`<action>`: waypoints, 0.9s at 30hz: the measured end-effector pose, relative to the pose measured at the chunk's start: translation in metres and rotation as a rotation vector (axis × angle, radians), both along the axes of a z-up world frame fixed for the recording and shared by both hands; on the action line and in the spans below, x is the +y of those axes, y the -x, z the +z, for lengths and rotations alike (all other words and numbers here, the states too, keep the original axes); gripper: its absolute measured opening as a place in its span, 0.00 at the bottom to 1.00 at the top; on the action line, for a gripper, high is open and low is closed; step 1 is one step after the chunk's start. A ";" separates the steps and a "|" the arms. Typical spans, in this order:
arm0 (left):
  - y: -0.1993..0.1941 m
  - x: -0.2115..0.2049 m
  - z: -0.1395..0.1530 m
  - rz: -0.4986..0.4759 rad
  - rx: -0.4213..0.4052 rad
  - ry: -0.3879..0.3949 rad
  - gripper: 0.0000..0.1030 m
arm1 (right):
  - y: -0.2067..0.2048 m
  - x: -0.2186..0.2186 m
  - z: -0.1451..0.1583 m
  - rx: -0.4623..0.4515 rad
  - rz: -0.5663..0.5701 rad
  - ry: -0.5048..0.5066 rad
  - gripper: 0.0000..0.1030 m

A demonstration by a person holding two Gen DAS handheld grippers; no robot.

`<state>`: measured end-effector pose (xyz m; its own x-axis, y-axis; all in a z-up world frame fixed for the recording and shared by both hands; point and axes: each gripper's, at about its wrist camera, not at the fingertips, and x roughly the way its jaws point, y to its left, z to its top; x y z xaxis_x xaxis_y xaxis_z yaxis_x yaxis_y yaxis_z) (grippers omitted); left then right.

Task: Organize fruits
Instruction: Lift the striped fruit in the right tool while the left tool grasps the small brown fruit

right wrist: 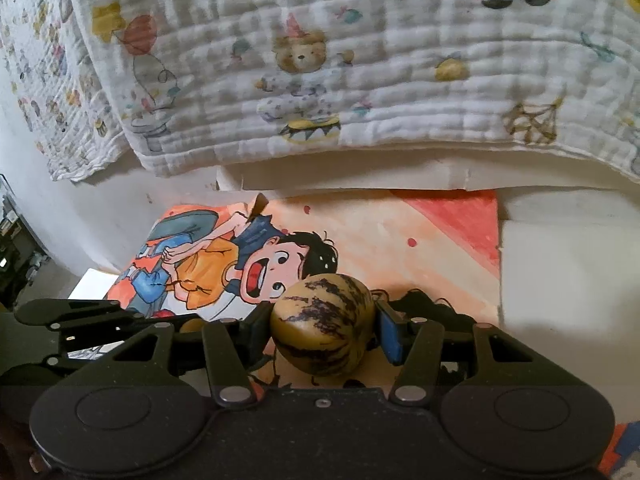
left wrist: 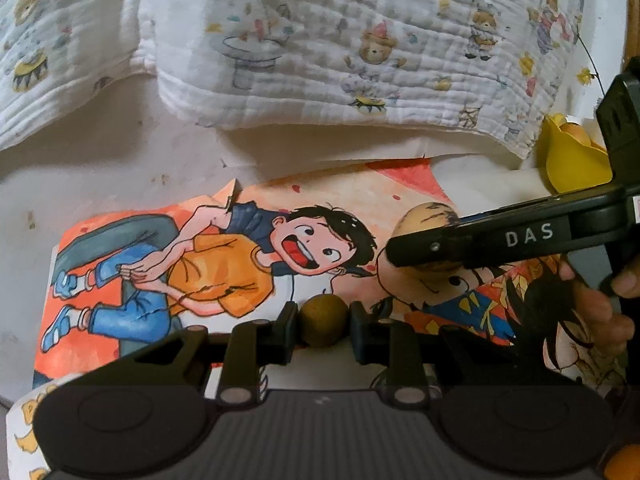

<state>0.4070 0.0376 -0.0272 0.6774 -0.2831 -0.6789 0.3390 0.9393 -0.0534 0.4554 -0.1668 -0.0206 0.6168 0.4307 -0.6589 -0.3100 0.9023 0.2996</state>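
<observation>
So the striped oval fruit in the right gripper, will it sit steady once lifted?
Probably not fully. The striped fruit is rounded and looks smooth, so it may pivot or slip between the right gripper's narrow pads. Set down on the flat drawing, it would likely roll. It looks firm, not squashy.

Your left gripper [left wrist: 323,322] is matte black plastic: two round pivot caps on a ribbed grey base, angular link arms fastened with silver rivets, blocky black jaws. Your right gripper [right wrist: 323,322] is built the same, though one of its fingers [right wrist: 390,334] carries a blue pad. White letters "DAS" mark its side in the left wrist view.
</observation>
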 end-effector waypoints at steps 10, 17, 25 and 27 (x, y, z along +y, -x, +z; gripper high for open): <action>0.024 0.011 0.019 0.044 -0.011 0.015 0.28 | 0.028 -0.009 0.026 -0.027 -0.002 0.008 0.55; 0.060 0.013 0.050 0.071 -0.060 0.032 0.28 | 0.073 -0.016 0.057 -0.079 0.007 0.010 0.55; 0.109 0.001 0.079 0.050 -0.105 0.068 0.28 | 0.145 -0.028 0.085 -0.145 0.027 0.027 0.55; 0.122 -0.004 0.083 0.040 -0.114 0.076 0.28 | 0.164 -0.031 0.091 -0.176 0.030 0.035 0.55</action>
<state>0.2852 0.0336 0.0559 0.7604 -0.3026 -0.5746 0.3098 0.9467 -0.0885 0.2917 -0.1983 0.0709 0.7107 0.4297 -0.5570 -0.3821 0.9006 0.2072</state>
